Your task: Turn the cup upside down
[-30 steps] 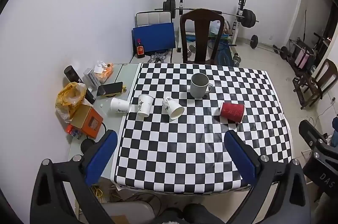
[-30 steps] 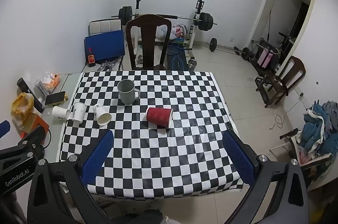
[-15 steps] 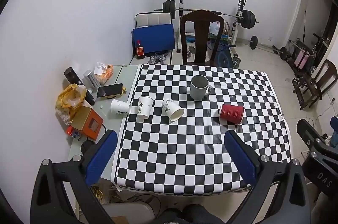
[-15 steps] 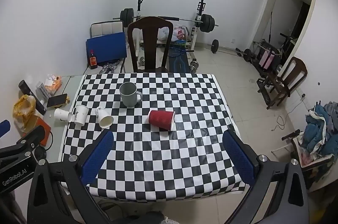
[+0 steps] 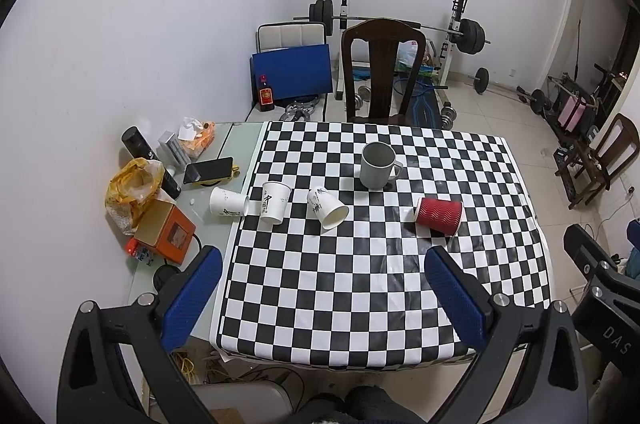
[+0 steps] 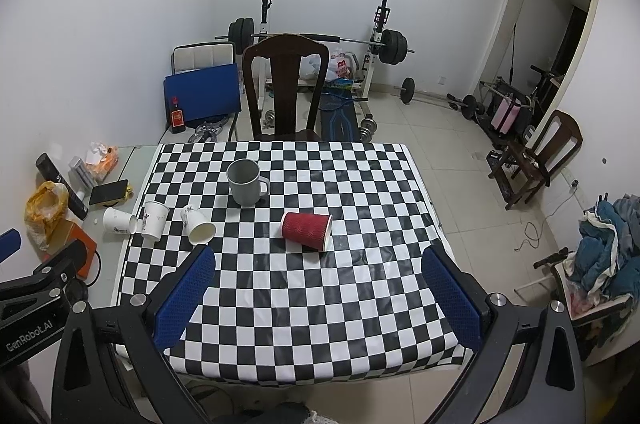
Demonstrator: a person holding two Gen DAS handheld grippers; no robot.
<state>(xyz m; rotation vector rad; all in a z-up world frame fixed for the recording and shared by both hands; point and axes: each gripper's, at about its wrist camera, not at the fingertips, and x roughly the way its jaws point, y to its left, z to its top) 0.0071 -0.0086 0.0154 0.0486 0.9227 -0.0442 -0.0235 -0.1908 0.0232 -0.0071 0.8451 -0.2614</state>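
A grey mug stands upright on the checkered table. A red ribbed paper cup lies on its side in front of it. One white paper cup stands upright at the left. Two more white cups lie on their sides, also in the right wrist view. My left gripper and my right gripper are both open and empty, held high above the table's near edge.
A side shelf at the left holds a phone, an orange box, a yellow bag and a black bottle. A dark wooden chair stands behind the table. Weights and a barbell rack line the back wall.
Both views have shifted slightly; the table sits a little lower and farther in frame. No object on the table has moved, and both grippers stay open.
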